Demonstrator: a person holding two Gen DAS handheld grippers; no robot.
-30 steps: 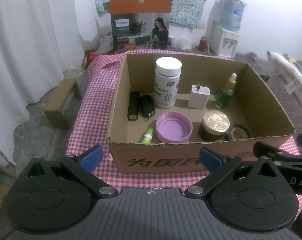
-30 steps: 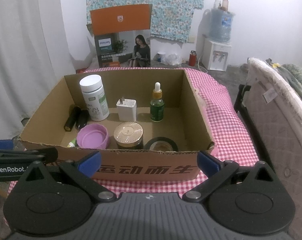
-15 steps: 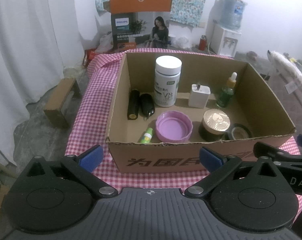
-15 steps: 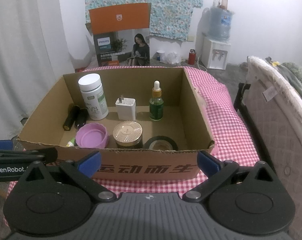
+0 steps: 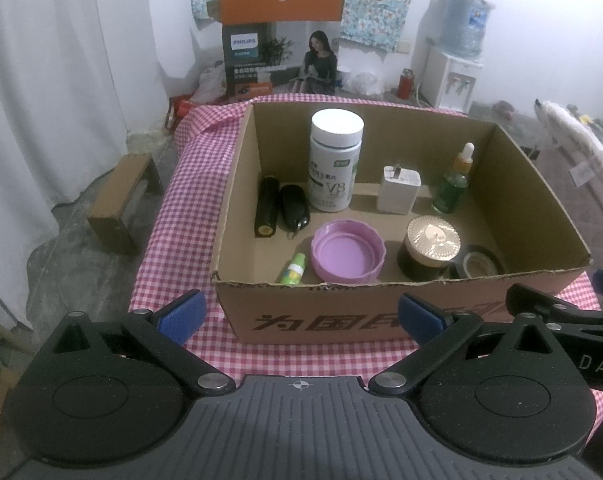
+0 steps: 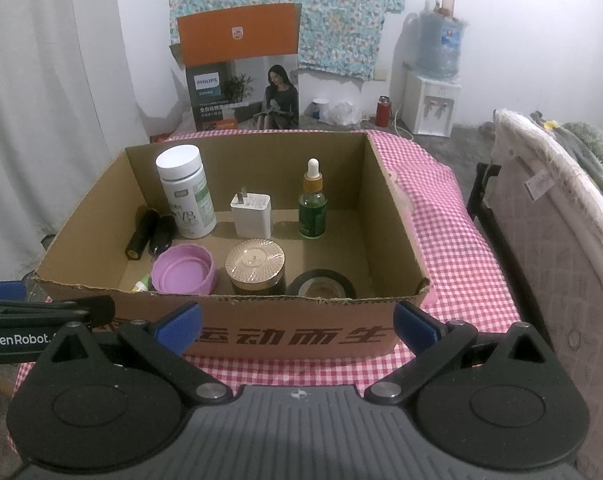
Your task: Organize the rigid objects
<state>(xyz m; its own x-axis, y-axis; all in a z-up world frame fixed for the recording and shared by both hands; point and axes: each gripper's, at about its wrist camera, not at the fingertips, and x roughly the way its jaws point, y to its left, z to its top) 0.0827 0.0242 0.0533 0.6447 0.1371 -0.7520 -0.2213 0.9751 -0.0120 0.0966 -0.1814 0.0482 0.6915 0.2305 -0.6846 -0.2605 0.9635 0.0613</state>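
Two grippers, left gripper [image 5: 299,314] and right gripper [image 6: 297,322], spread empty, cardboard box [image 5: 341,312] holding white bottle [image 5: 335,160], purple lid [image 5: 347,250]

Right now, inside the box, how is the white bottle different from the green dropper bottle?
The white bottle is taller and wider; the green dropper bottle is slim and shorter. The white bottle is opaque with a flat white cap; the dropper bottle is see-through green with an amber collar and a white bulb on top. The white bottle stands left of the charger; the dropper bottle stands to its right. Both stand upright near the back wall of the box.
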